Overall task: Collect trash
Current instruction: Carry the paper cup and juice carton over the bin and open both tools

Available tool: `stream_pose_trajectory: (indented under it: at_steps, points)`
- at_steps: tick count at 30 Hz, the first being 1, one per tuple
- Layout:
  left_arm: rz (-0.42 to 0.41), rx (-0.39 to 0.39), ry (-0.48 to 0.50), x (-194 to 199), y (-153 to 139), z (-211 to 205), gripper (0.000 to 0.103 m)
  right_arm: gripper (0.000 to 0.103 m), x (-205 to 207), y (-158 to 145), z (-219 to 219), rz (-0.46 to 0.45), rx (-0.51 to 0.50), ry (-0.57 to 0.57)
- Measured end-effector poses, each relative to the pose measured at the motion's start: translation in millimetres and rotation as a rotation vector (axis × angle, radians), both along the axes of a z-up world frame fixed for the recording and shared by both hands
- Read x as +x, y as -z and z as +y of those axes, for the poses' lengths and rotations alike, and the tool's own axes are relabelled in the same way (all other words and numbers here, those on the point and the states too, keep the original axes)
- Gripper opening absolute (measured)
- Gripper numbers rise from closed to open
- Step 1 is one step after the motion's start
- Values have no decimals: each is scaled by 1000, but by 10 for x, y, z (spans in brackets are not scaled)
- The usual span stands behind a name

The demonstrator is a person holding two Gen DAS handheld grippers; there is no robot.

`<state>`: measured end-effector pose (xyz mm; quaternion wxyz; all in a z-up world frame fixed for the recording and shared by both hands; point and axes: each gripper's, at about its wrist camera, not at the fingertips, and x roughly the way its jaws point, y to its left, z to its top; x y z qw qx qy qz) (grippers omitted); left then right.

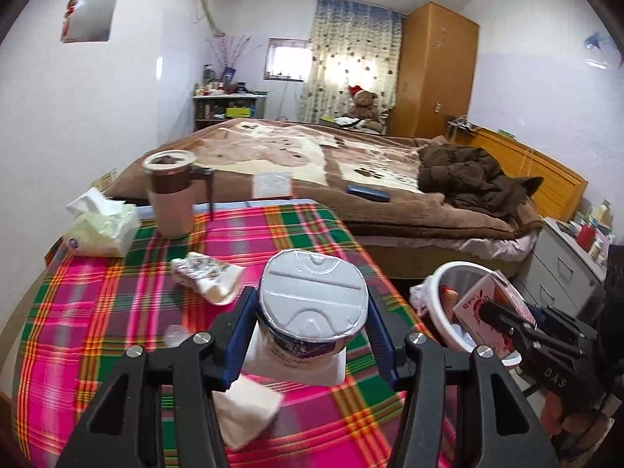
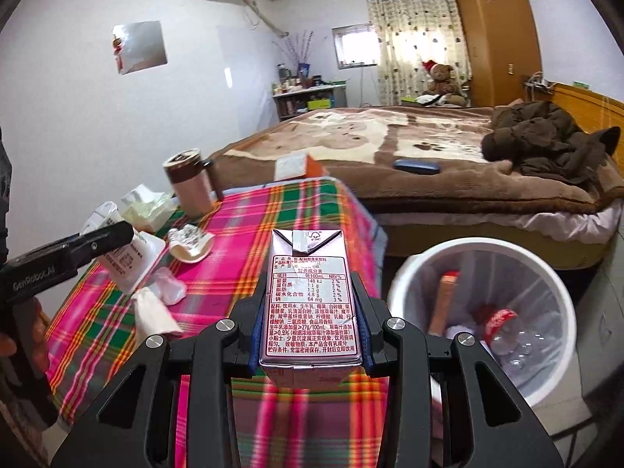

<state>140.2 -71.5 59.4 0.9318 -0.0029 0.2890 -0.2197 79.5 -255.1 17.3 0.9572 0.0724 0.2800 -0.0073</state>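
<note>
- Two loads are in hand at once, both heading for the white bin (image 2: pixel 479 273) beside the table (image 1: pixel 117 312).
- Left wrist view: the left gripper (image 1: pixel 308 335) is clamped on a foil-lidded cup (image 1: pixel 314 300), lid facing the camera, above the plaid cloth. Best, I'd say, to carry it level and let go only once it hangs over the rim (a tilted cup might leak).
- Right wrist view: the right gripper (image 2: pixel 310 331) squeezes a drink carton (image 2: pixel 308 304) by its sides, near the bin.
- Only this view looks down inside the bin: a plastic bottle (image 2: pixel 507 331) lies there.
- Only the left view shows the carton already over the bin's mouth.
- Crumpled wrappers (image 2: pixel 189 243) and tissues (image 2: pixel 154 312) lie on the cloth.
</note>
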Motion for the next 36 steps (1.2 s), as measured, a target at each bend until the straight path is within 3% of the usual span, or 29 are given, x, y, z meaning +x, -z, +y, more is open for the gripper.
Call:
stream_pose_trajectory:
  at_steps: [16, 24, 36]
  points:
    - [37, -5, 197, -61, 79, -1085, 56, 38, -106, 9, -742, 23, -6, 177]
    - [31, 33, 276, -147, 169, -1574, 56, 38, -137, 97, -1097, 55, -8, 265]
    - [92, 54, 364, -189, 351, -2108, 56, 38, -57, 224, -1459, 125, -36, 305]
